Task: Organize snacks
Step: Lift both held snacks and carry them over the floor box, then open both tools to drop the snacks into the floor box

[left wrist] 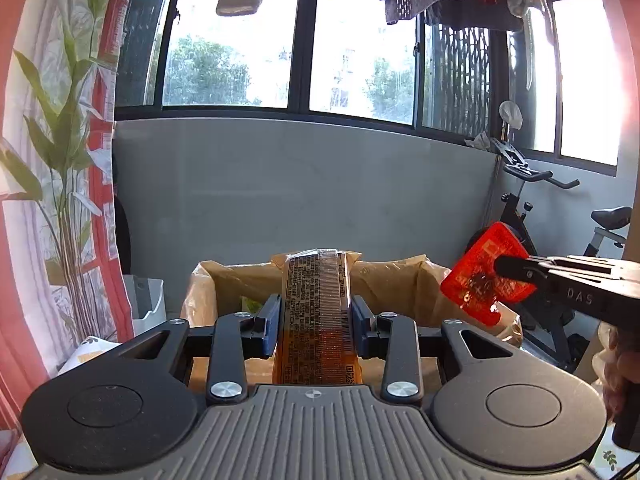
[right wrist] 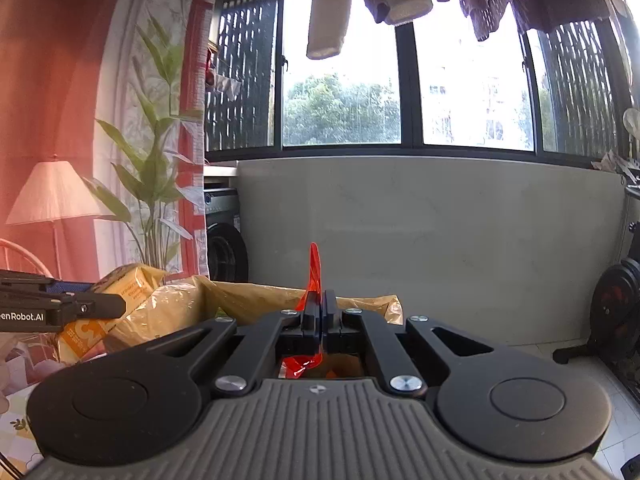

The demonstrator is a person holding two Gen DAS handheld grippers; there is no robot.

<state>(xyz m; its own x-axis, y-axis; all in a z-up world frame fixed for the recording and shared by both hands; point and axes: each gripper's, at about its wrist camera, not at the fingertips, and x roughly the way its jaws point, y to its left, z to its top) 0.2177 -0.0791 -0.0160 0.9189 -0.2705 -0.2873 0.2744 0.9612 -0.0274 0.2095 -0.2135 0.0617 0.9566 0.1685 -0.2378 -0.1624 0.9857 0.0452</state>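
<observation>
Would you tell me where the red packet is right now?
The red packet is pinched in the right gripper, above the right edge of the box.

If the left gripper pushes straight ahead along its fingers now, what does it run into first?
Probably the far wall of the yellow-lined box: the left gripper, shut on the orange snack packet, points across its opening. Depth is unclear; it might pass above the rim.
</observation>
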